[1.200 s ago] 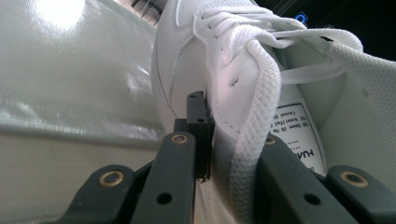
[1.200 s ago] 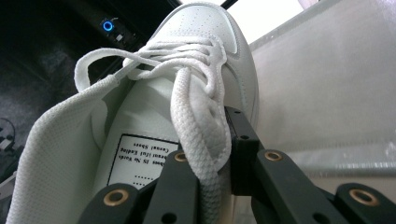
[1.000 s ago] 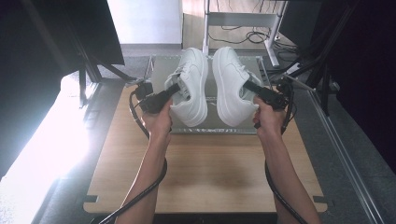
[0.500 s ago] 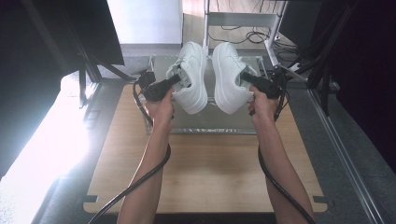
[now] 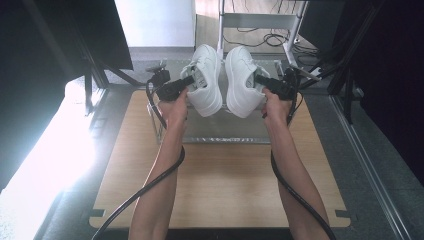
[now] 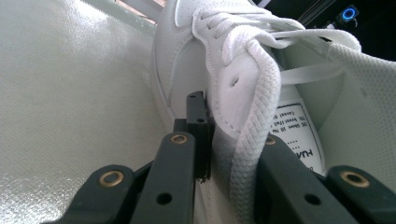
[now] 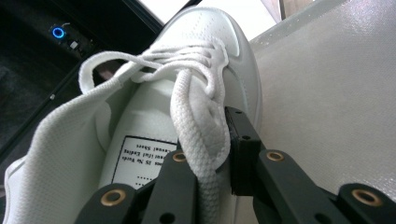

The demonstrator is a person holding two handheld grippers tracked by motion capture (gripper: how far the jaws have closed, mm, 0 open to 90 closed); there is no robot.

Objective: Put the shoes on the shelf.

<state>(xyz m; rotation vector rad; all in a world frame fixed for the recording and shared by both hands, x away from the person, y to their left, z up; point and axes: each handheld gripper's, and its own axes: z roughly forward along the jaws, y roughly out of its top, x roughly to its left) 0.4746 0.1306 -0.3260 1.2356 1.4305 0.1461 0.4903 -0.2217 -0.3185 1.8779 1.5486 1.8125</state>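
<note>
Both white sneakers are off the table, side by side at twelve o'clock over the far edge. The left gripper [image 5: 187,82] is clamped on the left sneaker [image 5: 207,80] collar, the right gripper [image 5: 261,81] on the right sneaker [image 5: 241,80]. Setting them down remains, I'd judge.

Both forearms are reaching forward side by side from the near edge, hands raised over the far end. The left gripper [image 5: 189,80] is clamping tight, jaws angling inward; the right gripper [image 5: 260,80] is mirroring it, jaws pinched closed, cables trailing back.
</note>
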